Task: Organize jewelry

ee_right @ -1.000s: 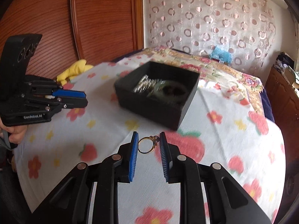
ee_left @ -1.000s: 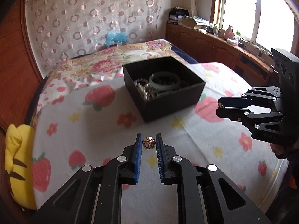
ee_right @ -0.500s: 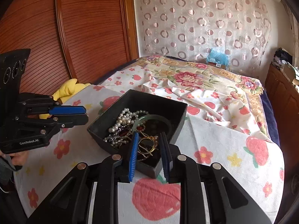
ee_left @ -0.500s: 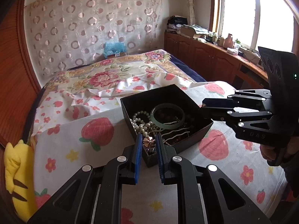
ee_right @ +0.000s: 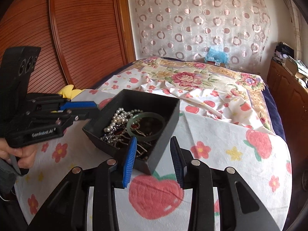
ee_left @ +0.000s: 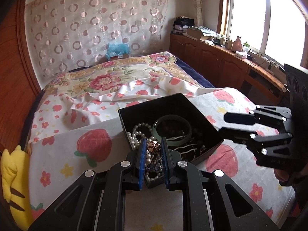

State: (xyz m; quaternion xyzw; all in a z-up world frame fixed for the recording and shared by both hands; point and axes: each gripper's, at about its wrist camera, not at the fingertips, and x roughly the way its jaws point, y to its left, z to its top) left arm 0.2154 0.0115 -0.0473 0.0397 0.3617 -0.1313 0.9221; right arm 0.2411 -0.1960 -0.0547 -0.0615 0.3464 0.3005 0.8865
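A black open box (ee_left: pixel 207 123) (ee_right: pixel 167 119) sits on the strawberry-print cloth. It holds a green bangle (ee_left: pixel 173 129) (ee_right: pixel 148 125), a pearl string (ee_left: pixel 138 134) (ee_right: pixel 117 117) and tangled pieces. My left gripper (ee_left: pixel 153 146) is shut on a rose-gold flower piece (ee_left: pixel 153 146), just over the box's near corner. My right gripper (ee_right: pixel 153 146) is open and empty over the box's near edge; the gold ring is not between its fingers. Each gripper shows in the other's view (ee_left: pixel 231 125) (ee_right: pixel 90 109).
A yellow plush toy (ee_left: pixel 13 182) lies at the bed's left edge. A floral quilt (ee_right: pixel 192 77) covers the far bed. Wooden cabinets (ee_left: pixel 211 61) with clutter stand under the window. A wooden headboard (ee_right: pixel 77 38) is at the left.
Both grippers moved over the box. My right gripper opened and the gold ring it held is gone from its fingers. My left gripper still holds the flower piece.
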